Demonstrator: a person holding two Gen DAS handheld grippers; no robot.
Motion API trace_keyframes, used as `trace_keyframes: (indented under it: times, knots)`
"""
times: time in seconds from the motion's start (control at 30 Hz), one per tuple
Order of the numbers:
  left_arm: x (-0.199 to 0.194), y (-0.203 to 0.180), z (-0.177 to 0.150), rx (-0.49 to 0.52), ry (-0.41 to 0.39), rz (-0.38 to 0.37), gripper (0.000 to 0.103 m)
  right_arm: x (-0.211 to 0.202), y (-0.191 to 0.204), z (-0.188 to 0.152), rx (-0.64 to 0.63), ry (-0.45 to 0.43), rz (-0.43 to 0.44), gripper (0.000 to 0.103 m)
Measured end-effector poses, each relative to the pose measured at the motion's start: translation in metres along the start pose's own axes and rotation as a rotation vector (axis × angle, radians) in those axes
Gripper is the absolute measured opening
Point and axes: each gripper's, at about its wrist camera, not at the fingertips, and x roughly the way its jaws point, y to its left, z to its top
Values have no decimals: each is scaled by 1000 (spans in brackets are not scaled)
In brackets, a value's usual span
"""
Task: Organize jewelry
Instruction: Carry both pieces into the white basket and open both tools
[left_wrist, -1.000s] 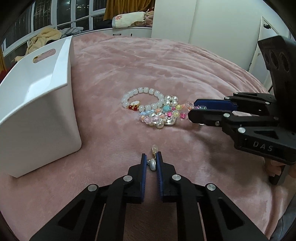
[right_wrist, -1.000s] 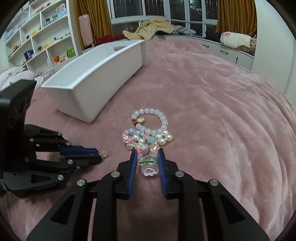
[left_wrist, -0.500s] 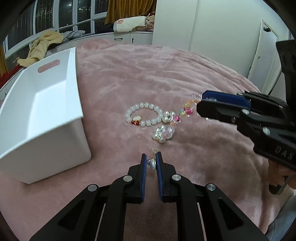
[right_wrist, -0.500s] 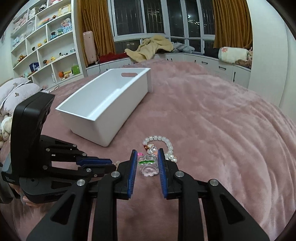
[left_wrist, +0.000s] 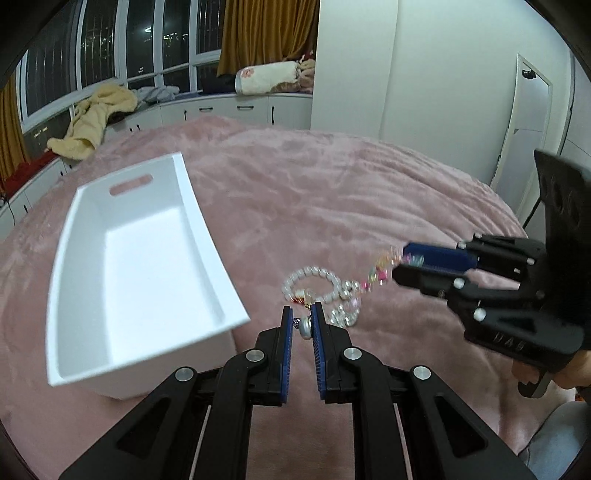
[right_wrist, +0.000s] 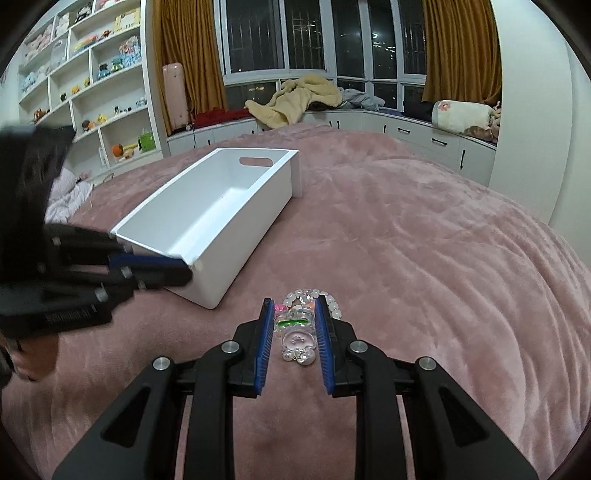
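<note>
My left gripper (left_wrist: 303, 320) is shut on a small pearl earring (left_wrist: 305, 324), held above the pink blanket beside the near right corner of the white bin (left_wrist: 207, 236). My right gripper (right_wrist: 294, 320) is shut on a colourful bead bracelet (right_wrist: 297, 339) with clear charms; its beads trail down from the fingers (left_wrist: 424, 258) in the left wrist view. A white bead bracelet (left_wrist: 314, 275) and a pearl cluster (left_wrist: 343, 314) lie on the blanket below. The bin (right_wrist: 221, 206) looks empty in both views.
The pink blanket (left_wrist: 332, 192) covers a large bed. A window bench with a yellow blanket (right_wrist: 295, 99) and a shelf unit (right_wrist: 92, 92) stand beyond the bed. A white wardrobe (left_wrist: 424, 66) is at the back right.
Both grippers have risen from the blanket with their jewelry. The right gripper lifted the colourful bracelet out of the pile; the left gripper shifted toward the bin's corner.
</note>
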Motion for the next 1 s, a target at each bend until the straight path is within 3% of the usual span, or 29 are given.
trace_keyframes:
  times: [0.53, 1.0]
  knots:
    - [-28, 48, 35, -2, -43, 83, 16, 3, 8, 47, -47, 7, -42, 23]
    - [-53, 121, 46, -62, -53, 200, 16, 56, 61, 114, -117, -9, 25, 23]
